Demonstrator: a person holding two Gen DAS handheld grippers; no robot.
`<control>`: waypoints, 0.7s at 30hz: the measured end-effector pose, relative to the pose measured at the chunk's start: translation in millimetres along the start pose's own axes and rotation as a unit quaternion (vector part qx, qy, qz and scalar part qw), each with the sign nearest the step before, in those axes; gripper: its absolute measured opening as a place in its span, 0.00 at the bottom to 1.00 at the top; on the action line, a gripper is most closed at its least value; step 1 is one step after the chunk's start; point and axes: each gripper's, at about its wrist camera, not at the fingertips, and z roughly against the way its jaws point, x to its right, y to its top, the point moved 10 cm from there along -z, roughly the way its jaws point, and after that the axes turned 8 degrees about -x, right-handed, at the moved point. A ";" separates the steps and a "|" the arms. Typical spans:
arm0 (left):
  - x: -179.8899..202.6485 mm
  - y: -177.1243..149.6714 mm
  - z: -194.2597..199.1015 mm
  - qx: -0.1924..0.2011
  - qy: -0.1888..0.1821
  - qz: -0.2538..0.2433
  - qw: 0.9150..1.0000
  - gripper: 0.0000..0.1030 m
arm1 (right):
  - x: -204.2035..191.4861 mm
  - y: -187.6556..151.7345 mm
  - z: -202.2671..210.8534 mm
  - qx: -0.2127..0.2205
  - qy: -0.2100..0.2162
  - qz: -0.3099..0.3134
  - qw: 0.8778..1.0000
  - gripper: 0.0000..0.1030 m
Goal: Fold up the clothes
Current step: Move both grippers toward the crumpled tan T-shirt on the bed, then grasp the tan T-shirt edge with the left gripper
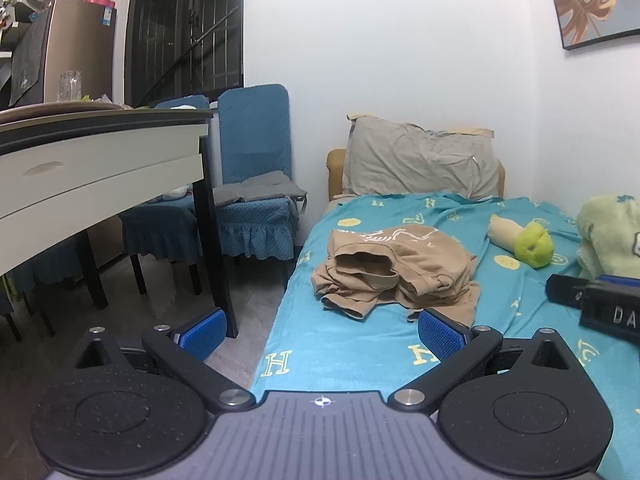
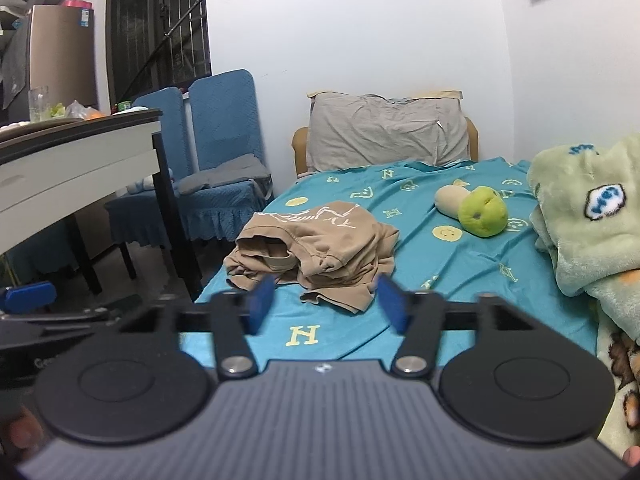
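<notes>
On the teal bedsheet (image 2: 420,248), crumpled tan shirt (image 2: 316,248) at twelve o'clock beyond right gripper (image 2: 326,300), pads parted around nothing; left gripper (image 1: 320,330) spread wide, likewise empty.

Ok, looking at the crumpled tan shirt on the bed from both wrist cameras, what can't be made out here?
- Crumpled tan shirt: sleeves and hem are bunched under its own folds in both views.
- White print on the shirt: creased, unreadable.
- Pale green fleece blanket: cut off by the right edge.
- Framed leaf picture: cropped by the left wrist view's corner.
- Right gripper: motion-blurred blue pads.
</notes>
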 end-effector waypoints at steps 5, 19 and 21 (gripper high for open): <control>-3.5 -6.0 -6.9 -0.011 -0.010 0.014 1.000 1.00 | -0.1 30.0 8.0 0.012 0.016 -0.029 0.999 0.34; 20.1 -5.6 -61.1 -0.064 -0.067 0.037 0.995 1.00 | 25.8 51.6 3.9 -0.012 0.036 -0.034 0.999 1.00; 32.9 1.1 -88.3 -0.077 -0.075 0.032 0.994 0.99 | 32.3 48.6 2.3 -0.017 0.032 -0.044 0.998 1.00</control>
